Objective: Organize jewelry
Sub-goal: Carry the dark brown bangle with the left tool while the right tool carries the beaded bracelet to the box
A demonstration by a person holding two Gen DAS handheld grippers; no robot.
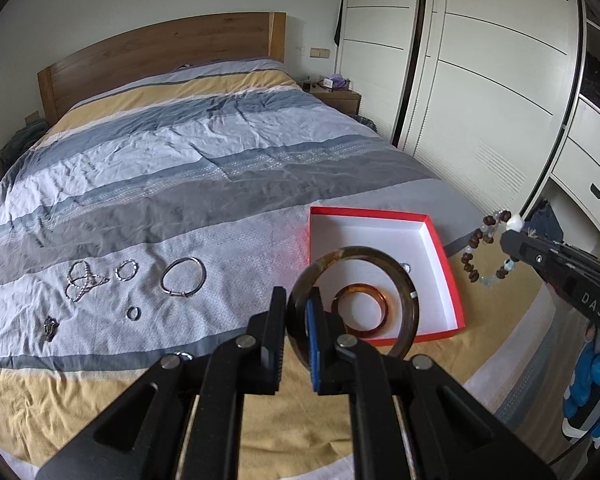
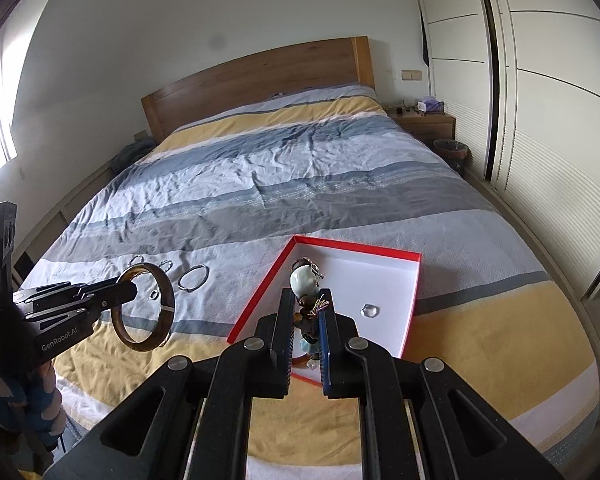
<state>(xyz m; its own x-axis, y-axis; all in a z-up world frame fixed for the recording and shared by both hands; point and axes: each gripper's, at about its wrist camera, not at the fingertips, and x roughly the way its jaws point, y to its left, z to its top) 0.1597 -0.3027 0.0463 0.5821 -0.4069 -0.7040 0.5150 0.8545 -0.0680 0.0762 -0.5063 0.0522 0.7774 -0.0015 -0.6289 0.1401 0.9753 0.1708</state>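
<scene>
My left gripper (image 1: pixel 297 300) is shut on a large dark brown bangle (image 1: pixel 404 280), held above the bed just left of the red box (image 1: pixel 448 268); the bangle also shows in the right wrist view (image 2: pixel 168 312). My right gripper (image 2: pixel 305 300) is shut on a beaded bracelet (image 2: pixel 305 280) with a white bead, over the box's near left part (image 2: pixel 256 304); its beads hang in the left wrist view (image 1: pixel 474 252). In the box lie an amber bangle (image 1: pixel 384 300) and a small clear piece (image 2: pixel 369 310).
On the striped bedspread left of the box lie a silver bangle (image 1: pixel 183 276), a twisted chain (image 1: pixel 82 280), a small hoop (image 1: pixel 126 270), a ring (image 1: pixel 133 313) and a dark charm (image 1: pixel 50 327). White wardrobes (image 1: pixel 480 80) stand right of the bed.
</scene>
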